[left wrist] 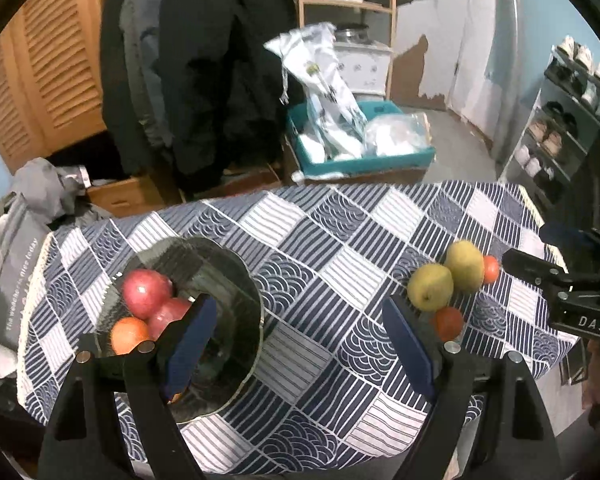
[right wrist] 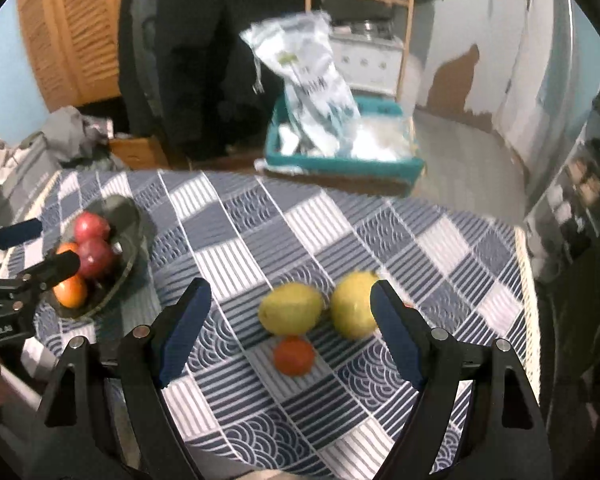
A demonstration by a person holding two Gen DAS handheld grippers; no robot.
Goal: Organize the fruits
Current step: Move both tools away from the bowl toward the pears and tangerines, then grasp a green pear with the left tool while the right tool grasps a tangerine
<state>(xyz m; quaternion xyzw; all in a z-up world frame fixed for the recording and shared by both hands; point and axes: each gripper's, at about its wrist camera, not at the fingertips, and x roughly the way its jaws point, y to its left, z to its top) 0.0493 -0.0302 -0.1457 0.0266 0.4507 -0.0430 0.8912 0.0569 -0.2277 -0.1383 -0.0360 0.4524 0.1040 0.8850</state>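
Black hand-held gripper (left wrist: pixel 300 344) — blue pads

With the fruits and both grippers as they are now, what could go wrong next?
1. The pears sit close together, with an orange fruit right beside them; the open right gripper might knock one and set it rolling.
2. The glass bowl already holds four fruits, so another may dislodge them.

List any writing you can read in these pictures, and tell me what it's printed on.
"DAS": on the right tongs, seen from the left camera.
"The weather is nice today": on the grey bag at the table's edge.
Print on the white plastic bag and the left tongs' lettering: too blurred.
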